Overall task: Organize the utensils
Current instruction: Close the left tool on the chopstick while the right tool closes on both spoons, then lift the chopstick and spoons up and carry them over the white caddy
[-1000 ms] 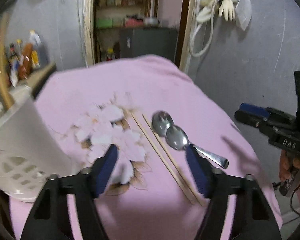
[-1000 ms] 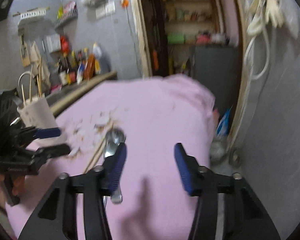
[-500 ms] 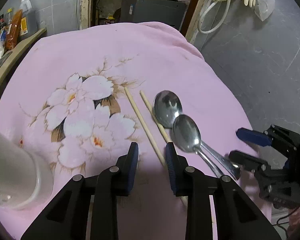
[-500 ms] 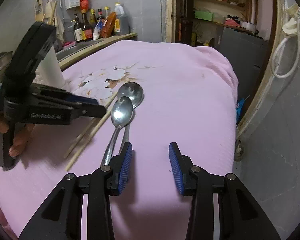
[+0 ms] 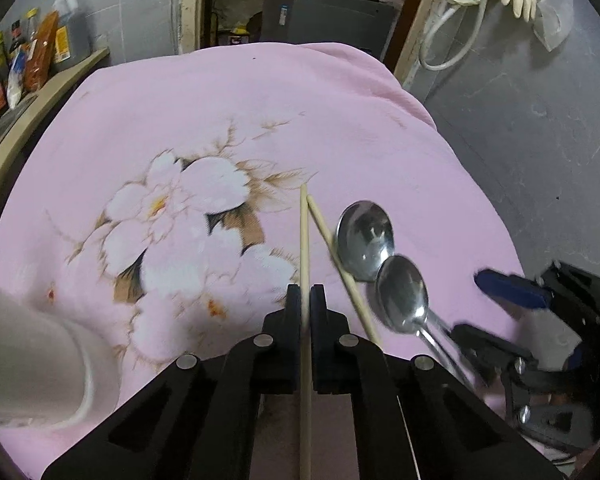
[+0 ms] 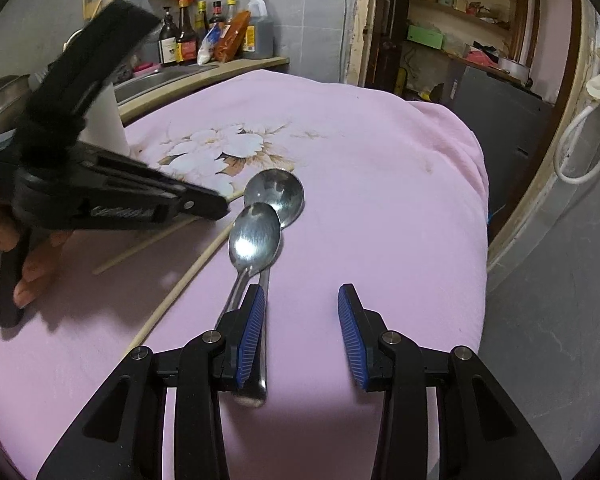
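Left gripper [image 5: 305, 300] clamps 1 chopstick [image 5: 304, 248] (spoons [image 5: 384, 256] beside).

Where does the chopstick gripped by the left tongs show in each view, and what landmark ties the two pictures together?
Left wrist: the gripped chopstick runs straight up the lower centre, pinched between the shut left tongs.
Right wrist: at left of centre, a short length slants out below the left tongs; the rest is hidden.
Shared landmark: the two stacked spoons, right of the chopsticks in both.
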A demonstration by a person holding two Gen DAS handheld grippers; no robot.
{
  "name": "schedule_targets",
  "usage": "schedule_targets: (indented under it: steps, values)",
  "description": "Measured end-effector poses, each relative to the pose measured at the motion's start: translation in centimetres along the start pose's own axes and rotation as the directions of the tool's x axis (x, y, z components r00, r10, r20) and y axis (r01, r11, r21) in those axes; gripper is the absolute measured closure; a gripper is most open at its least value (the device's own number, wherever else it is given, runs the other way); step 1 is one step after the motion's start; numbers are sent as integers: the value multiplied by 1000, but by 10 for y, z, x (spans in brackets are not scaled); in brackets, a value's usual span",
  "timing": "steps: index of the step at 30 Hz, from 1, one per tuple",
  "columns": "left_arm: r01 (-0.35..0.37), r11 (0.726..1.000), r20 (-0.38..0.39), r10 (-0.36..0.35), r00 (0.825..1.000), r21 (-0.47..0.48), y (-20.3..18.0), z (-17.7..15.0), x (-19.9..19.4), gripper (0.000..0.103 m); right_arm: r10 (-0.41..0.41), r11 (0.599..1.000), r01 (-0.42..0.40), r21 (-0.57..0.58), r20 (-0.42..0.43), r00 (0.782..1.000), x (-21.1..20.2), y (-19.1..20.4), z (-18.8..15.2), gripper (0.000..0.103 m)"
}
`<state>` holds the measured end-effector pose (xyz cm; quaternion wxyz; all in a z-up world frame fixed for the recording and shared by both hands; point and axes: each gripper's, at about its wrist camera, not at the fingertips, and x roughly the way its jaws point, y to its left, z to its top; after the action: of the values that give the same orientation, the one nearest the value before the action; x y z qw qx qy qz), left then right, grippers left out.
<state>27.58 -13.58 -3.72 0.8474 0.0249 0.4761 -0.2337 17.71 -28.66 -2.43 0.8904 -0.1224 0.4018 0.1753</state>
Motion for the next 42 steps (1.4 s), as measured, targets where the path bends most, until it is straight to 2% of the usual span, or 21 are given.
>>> schedule_targets:
  steps: [5, 9, 12, 16, 24, 31, 37, 42]
  values:
    - [-3, 1000, 7, 3, 1000, -14, 8, -15, -15, 100, 7, 1000, -7, -8, -10, 1000, 12, 1, 12, 65]
    - [23, 999, 18, -22, 1000, -47, 14, -30, -30, 100, 13, 999, -14, -36, -24, 1000, 23, 8, 22, 64]
    - [20, 998, 41, -18, 999, -54, 15, -40, -39, 100, 35, 999, -36, -30, -24, 999, 29, 12, 29, 67]
    - [61, 994, 52, -56, 997, -90, 23, -42, -43, 100, 72, 997, -72, 4, -15, 997, 30, 15, 32, 67]
    - [73, 994, 41, -70, 997, -84, 23, -39, -45, 100, 38, 998, -39, -43, -27, 999, 28, 31, 28, 67]
    - [60, 996, -18, -62, 998, -63, 22, -30, -42, 100, -9, 998, 7, -57, -36, 999, 40, 37, 28, 71]
    - [57, 998, -68, -58, 996, -14, 19, -22, -38, 100, -17, 999, 17, -27, 14, 1000, 29, 31, 24, 71]
    - [30, 999, -62, -29, 998, 21, 14, -25, -37, 100, -24, 999, 22, 24, 92, 995, 9, 23, 18, 72]
